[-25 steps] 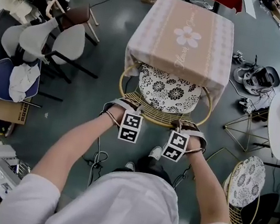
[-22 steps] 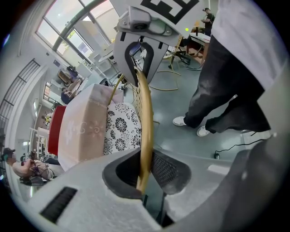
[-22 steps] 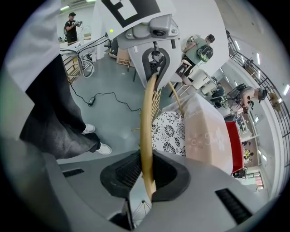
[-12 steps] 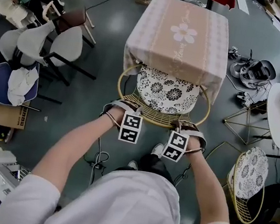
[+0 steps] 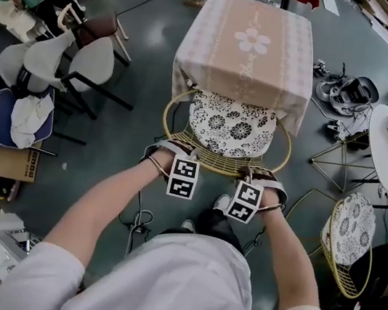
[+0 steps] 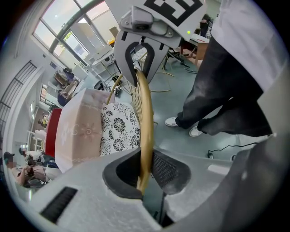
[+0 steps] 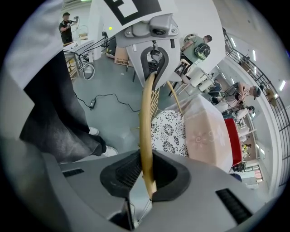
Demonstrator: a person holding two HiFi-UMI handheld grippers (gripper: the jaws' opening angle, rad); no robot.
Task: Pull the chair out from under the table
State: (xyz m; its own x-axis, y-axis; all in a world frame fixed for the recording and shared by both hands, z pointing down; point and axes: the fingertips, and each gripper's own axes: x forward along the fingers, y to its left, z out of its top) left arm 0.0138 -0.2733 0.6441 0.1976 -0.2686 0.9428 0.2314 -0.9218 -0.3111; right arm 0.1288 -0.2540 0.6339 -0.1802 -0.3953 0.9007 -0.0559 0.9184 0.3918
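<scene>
Before the table (image 5: pixel 249 46), the chair (image 5: pixel 232 126) stands with its seat's far part tucked beneath the cloth. The left tool (image 5: pixel 174 151) and right tool (image 5: pixel 258 176) are both clamped on its gold back rim (image 5: pixel 214 167), near each other.

The grey floor (image 5: pixel 143 68) is bearing the chair (image 5: pixel 232 127) under the left gripper (image 5: pixel 171 147) and right gripper (image 5: pixel 261 175), the table (image 5: pixel 294 94) just beyond. A pink cloth (image 5: pixel 247 56) is covering the table.
</scene>
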